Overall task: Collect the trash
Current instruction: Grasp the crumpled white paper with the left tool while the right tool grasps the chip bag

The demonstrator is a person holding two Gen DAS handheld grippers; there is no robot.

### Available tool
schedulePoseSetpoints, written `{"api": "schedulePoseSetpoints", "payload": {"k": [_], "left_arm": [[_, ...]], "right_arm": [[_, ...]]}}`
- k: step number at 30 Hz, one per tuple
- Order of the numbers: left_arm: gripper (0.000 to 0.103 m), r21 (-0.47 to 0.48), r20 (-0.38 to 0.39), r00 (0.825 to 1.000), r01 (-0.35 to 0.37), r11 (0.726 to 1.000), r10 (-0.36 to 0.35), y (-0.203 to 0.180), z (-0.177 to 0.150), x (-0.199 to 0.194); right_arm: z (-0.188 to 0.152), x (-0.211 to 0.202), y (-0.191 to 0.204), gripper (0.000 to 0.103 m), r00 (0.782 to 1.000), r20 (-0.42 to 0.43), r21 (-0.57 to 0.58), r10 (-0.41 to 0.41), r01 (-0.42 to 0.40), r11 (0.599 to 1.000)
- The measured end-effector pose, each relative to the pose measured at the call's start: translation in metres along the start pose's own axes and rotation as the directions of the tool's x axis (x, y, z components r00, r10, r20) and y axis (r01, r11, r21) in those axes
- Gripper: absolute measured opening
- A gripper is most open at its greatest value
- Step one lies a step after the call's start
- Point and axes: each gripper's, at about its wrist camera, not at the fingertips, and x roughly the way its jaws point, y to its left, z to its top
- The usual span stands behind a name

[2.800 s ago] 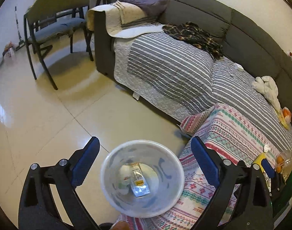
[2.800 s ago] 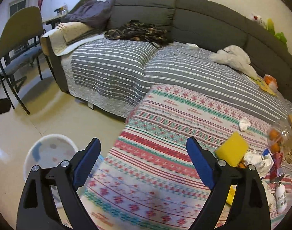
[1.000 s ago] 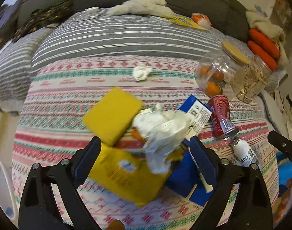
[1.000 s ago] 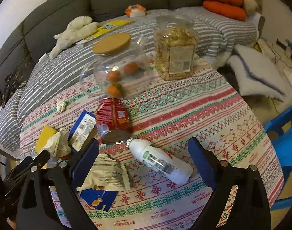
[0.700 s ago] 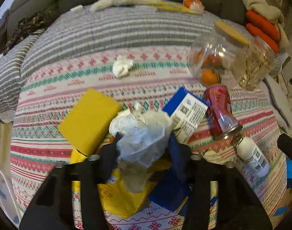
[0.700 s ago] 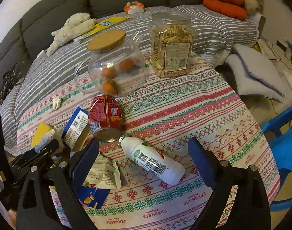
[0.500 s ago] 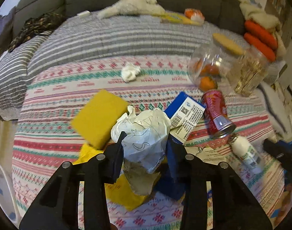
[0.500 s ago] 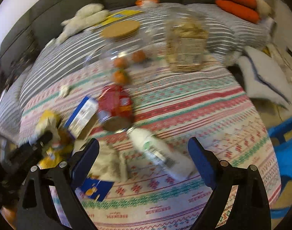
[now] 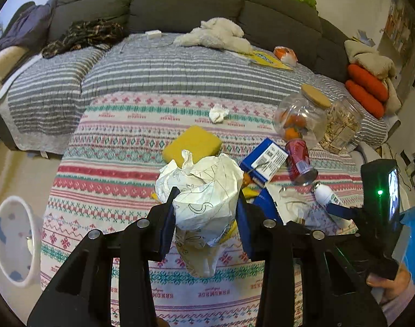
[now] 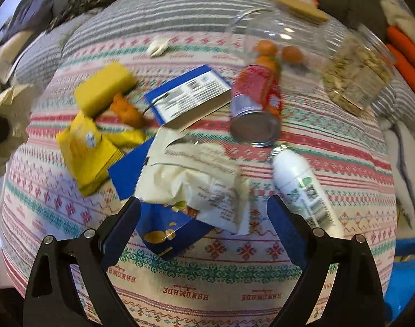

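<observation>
Gripping a crumpled paper ball (image 9: 204,193), the left gripper (image 9: 206,212) has both blue pads pressed into its sides; the paper carries line drawings, and a loose tail hangs below the jaws. It is held up off the patterned tablecloth (image 9: 112,169). White wastebasket (image 9: 15,241) sits on the floor at far left, well apart from the paper, mouth tilted toward the camera.

Right gripper (image 10: 203,218) has its jaws wide apart with nothing between them, hovering low over the trash pile. View is motion-blurred. Between its fingers lies a cream snack wrapper (image 10: 191,174) over a blue wrapper (image 10: 164,231) with orange print. White plastic bottle (image 10: 302,188) lies on its side just beside the right finger. Red can (image 10: 258,106) lies tipped, open end toward the camera, near the bottle cap. Blue-and-white carton (image 10: 191,95) lies flat left of the can. Yellow sponge (image 10: 106,87) and yellow packet (image 10: 85,150) sit at left; small orange scrap (image 10: 125,110) between them.

Behind: round clear jar (image 10: 275,41) with oranges and a wooden lid, and a second jar (image 10: 357,73) of pale snacks. Small tissue wad (image 9: 218,112) lies alone near the table's far edge. Grey sofa (image 9: 180,5) with striped cover behind.
</observation>
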Motion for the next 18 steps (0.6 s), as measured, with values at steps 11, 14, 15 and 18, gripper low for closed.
{"api": "schedulePoseSetpoints", "payload": {"k": [11, 14, 15, 18], "left_arm": [[0.039, 0.001, 0.007, 1.0, 0.007, 1.0, -0.007, 0.012, -0.001, 0.002], [0.038, -0.002, -0.003, 1.0, 0.006, 1.0, -0.006, 0.015, -0.002, 0.006], [0.038, 0.0, -0.005, 1.0, 0.005, 1.0, -0.005, 0.015, -0.002, 0.007], [0.038, 0.004, -0.005, 1.0, 0.003, 1.0, -0.003, 0.014, -0.001, 0.009]], "right_arm": [[0.007, 0.02, 0.008, 0.069, 1.0, 0.001, -0.039, 0.03, -0.029, 0.999], [0.011, 0.02, -0.001, 0.054, 0.999, 0.023, -0.005, 0.048, -0.048, 0.999], [0.012, 0.019, -0.003, 0.029, 0.998, 0.027, 0.008, 0.054, -0.055, 0.998], [0.014, 0.021, -0.013, 0.01, 0.996, 0.017, 0.068, 0.091, -0.092, 0.993]]}}
